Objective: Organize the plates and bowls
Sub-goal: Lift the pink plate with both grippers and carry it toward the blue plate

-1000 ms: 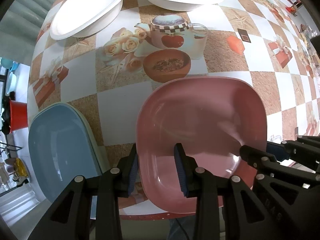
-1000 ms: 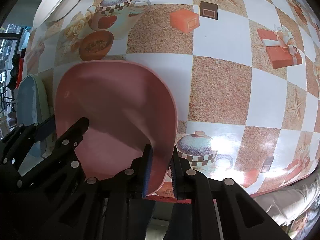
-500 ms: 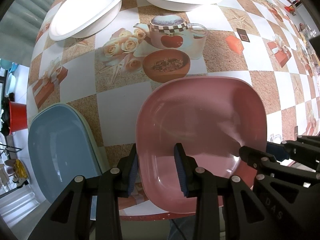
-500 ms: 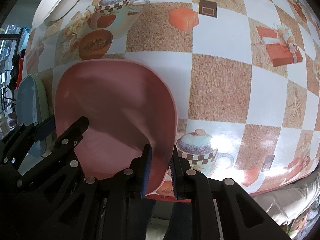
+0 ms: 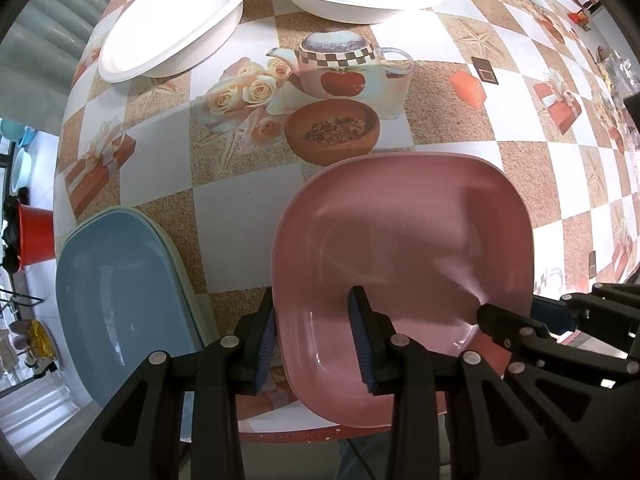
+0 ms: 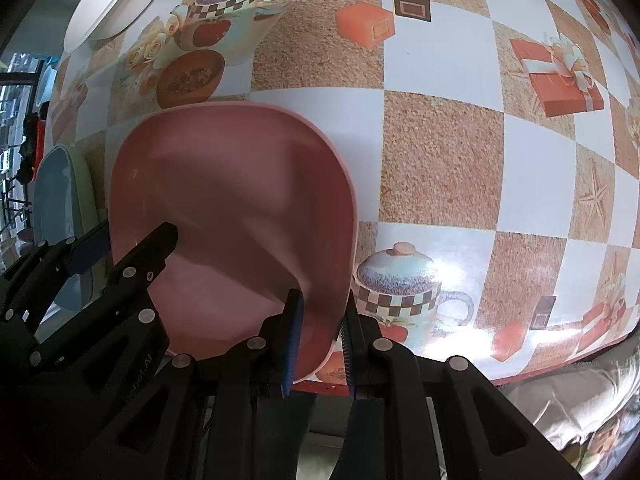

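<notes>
Both grippers at the pink plate, near table edge.
Left gripper (image 5: 314, 330) straddled the pink plate's (image 5: 400, 248) left rim, jaws part open, grip uncertain. Right gripper (image 6: 320, 330) pinched its right rim, jaws narrow. Blue plate (image 5: 116, 300) lay beside, atop a green one.

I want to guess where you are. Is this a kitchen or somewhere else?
Probably a home dining or kitchen table. A tablecloth printed with teapots and gift boxes covers it, and dishes sit on it: a pink plate, a blue plate and white bowls.
</notes>
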A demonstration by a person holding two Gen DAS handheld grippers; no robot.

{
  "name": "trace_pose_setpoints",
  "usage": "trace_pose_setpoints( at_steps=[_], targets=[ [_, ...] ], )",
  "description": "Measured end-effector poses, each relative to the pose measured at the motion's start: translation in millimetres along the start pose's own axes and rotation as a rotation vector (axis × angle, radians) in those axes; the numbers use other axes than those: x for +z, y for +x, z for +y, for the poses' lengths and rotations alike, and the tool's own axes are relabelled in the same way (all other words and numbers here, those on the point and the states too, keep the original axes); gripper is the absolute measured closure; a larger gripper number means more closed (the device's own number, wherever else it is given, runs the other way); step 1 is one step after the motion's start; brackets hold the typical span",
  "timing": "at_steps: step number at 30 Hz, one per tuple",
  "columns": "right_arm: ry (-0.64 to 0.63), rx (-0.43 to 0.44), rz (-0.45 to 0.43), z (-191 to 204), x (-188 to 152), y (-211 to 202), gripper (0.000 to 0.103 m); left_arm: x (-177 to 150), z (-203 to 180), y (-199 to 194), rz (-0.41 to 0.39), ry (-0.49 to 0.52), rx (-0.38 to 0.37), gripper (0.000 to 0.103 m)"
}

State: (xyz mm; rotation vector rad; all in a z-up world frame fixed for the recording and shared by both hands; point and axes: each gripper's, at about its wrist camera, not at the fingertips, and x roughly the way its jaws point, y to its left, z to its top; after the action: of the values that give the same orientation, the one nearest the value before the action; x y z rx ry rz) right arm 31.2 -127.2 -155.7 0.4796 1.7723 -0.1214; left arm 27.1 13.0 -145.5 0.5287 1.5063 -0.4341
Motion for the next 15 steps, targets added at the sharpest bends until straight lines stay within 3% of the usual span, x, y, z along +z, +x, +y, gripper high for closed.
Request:
trace_pose_setpoints(
  at_steps=[15],
  targets=[
    [0.044, 0.02, 0.035, -5.1, -10.3, 5.3, 0.085, -0.9, -5.5, -1.8, 0.03, 0.003, -0.008, 0.065]
  ],
)
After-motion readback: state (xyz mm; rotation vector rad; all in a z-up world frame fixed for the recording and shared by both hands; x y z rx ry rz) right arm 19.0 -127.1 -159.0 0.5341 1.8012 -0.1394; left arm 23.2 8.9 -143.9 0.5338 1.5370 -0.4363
